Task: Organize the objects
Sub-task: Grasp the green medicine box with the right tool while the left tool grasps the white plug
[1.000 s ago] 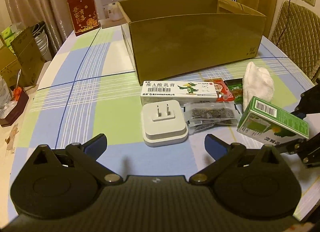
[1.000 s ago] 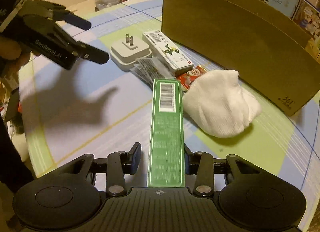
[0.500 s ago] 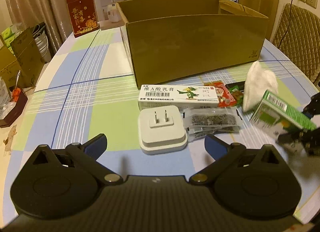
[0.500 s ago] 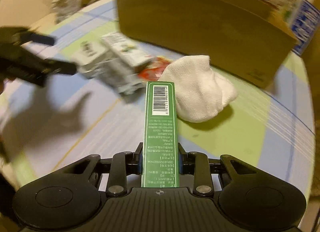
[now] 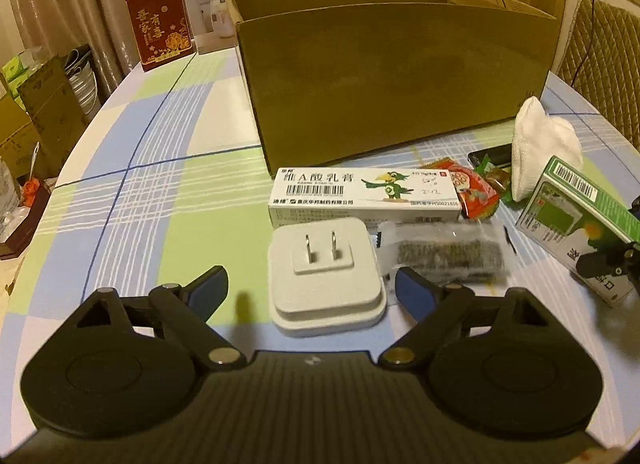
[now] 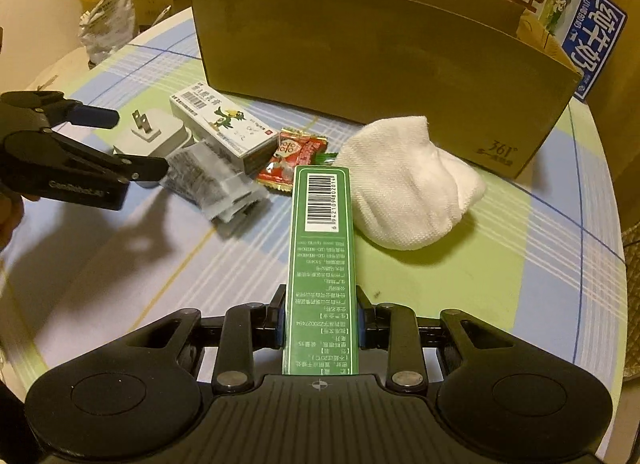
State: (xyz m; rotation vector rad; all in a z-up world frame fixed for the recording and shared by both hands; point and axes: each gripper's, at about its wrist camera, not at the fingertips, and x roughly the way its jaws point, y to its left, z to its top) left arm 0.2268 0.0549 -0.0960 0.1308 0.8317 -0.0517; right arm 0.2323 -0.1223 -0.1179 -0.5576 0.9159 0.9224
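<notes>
My right gripper point(image 6: 320, 324) is shut on a green box point(image 6: 320, 248) and holds it off the table; the box also shows in the left wrist view point(image 5: 576, 220). My left gripper point(image 5: 310, 286) is open, its fingers on either side of a white plug adapter point(image 5: 326, 276); the gripper point(image 6: 132, 140) and adapter point(image 6: 154, 136) also show in the right wrist view. Past the adapter lie a white ointment box point(image 5: 364, 194), a clear packet with dark contents point(image 5: 444, 252), a red snack packet point(image 5: 472, 188) and a white cloth point(image 5: 540, 144). An open cardboard box point(image 5: 392, 76) stands behind them.
A red box point(image 5: 158, 22) and a white humidifier box point(image 5: 208, 4) stand at the table's far left. Cartons line the back behind the cardboard box. A quilted chair point(image 5: 604, 64) is at the right, and stacked cardboard boxes point(image 5: 36, 104) are off the table's left edge.
My right gripper has lifted the green box and turned toward the cardboard box. My left gripper has moved forward, so the plug adapter now sits between its fingers.
</notes>
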